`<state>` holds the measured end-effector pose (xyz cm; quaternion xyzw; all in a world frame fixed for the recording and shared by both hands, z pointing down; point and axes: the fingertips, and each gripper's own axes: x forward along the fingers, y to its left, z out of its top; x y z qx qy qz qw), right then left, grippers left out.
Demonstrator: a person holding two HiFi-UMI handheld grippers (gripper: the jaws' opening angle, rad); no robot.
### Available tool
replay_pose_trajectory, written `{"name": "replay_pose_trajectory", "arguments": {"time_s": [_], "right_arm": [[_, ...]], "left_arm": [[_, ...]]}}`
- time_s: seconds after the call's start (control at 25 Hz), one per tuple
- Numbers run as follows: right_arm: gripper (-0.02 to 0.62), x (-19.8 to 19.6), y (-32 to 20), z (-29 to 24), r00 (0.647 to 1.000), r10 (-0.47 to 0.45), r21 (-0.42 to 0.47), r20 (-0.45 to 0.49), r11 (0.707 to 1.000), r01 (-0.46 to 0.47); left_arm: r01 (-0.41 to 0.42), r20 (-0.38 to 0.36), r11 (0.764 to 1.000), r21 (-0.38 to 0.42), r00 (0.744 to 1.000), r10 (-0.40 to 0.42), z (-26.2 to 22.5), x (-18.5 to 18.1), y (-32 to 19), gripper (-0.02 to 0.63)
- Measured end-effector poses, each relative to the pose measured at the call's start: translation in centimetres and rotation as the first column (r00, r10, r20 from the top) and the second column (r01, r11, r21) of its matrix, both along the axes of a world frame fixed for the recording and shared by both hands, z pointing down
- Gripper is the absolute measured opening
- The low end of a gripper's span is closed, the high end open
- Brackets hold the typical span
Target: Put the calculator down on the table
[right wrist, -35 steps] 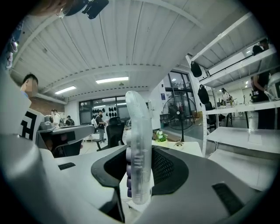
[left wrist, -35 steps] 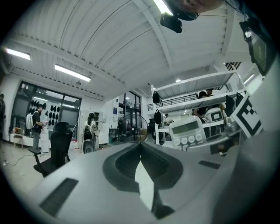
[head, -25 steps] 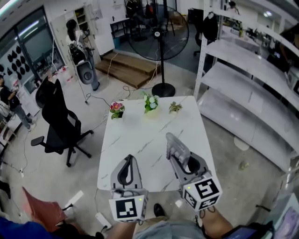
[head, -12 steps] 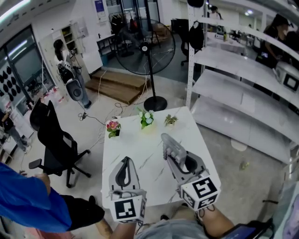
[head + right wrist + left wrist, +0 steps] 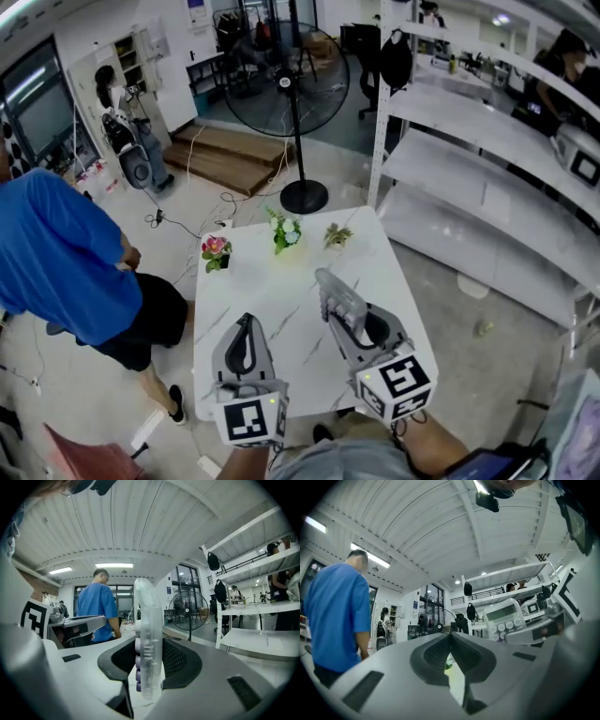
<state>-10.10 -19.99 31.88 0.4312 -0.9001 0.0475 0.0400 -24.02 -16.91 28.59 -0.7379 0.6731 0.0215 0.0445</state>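
We see the right gripper (image 5: 149, 677) clamped on the calculator (image 5: 149, 634), which stands between its jaws, over the near part of the table (image 5: 277, 281) and not lying on it. Its own view gives only the thin edge: clear casing, keys sticking out on the left jaw's side, long axis upright between the jaws. The left gripper view shows what that one can't: the calculator's face, off to the left gripper's right, with the display above the round keys, so the keyed face looks toward the left gripper (image 5: 451, 639). That gripper's jaws are together with nothing in them. Only the head view shows the two grippers side by side, the calculator jutting ahead of the right gripper's jaws, and three small potted plants (image 5: 284, 232) well ahead of both at the table's far edge. A person in a blue shirt (image 5: 66, 253) stands off to the left gripper's left, and a floor fan (image 5: 286, 80) is beyond the plants.
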Motion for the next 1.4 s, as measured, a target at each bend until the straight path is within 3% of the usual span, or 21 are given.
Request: {"name": "replay_pose_trajectory", "arguments": {"time_s": [0.64,1.08,1.4], "right_arm": [[0.147,0.4,-4.6,10.0,0.999,-0.039,-0.244,-0.035,0.969,0.029],[0.147,0.8,-4.8,18.2,0.999,-0.039,-0.447,-0.029,0.894,0.022],[0.149,0.8,-5.4,22.1,0.998,-0.059,-0.564,0.004,0.824,0.051]], "left_arm": [[0.037,0.001,0.984,-0.175,0.999,-0.038,6.8,-0.1,-4.7,0.008],[0.038,0.012,0.94,-0.34,0.999,-0.037,13.2,0.2,-6.6,0.008],[0.02,0.003,0.916,-0.401,1.0,-0.021,16.8,1.0,-8.4,0.008]]}}
